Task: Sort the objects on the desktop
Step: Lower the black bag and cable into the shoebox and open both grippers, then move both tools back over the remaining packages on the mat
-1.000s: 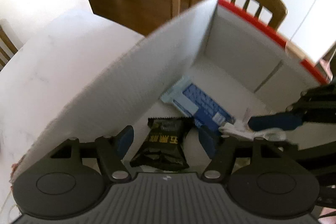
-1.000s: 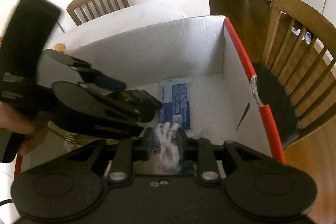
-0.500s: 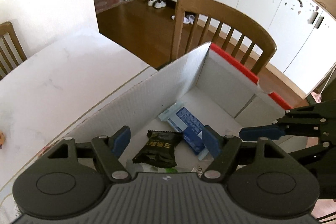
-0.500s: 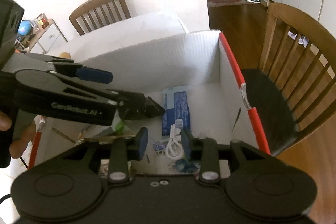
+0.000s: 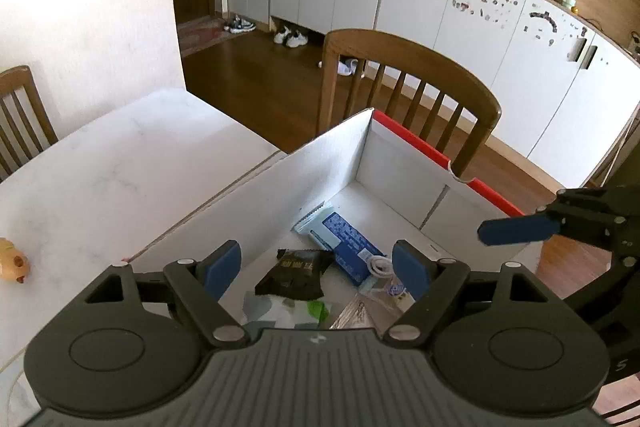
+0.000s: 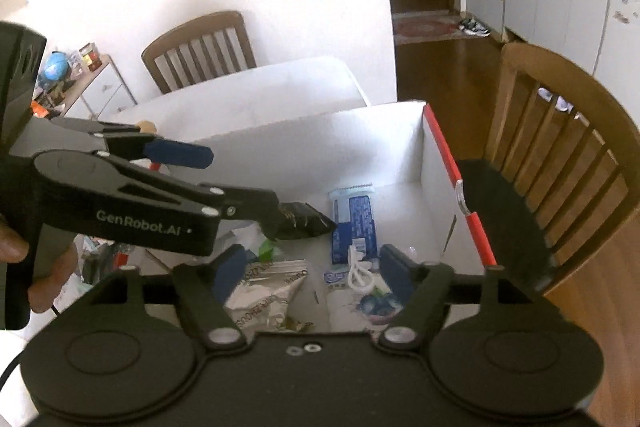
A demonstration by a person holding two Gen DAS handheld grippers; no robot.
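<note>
Left wrist view looks down into a white cardboard box [image 5: 280,187] with a red-trimmed rim, standing at the edge of a pale marble table [image 5: 100,167]. A wooden chair [image 5: 412,83] stands just beyond the box's far wall, with open wood floor behind it. The left gripper [image 5: 316,265] hangs above the box's near end, jaws spread wide and holding nothing. Below it, on the box floor, lie a black snack packet [image 5: 294,273], a blue and white packet [image 5: 340,239] and a coiled white cable [image 5: 380,265]. The right gripper [image 6: 312,267] is also wide open and empty, above the cable and a crinkled silver bag [image 6: 268,291]. A small tan object [image 5: 12,265] sits alone on the table, well apart from the box.
</note>
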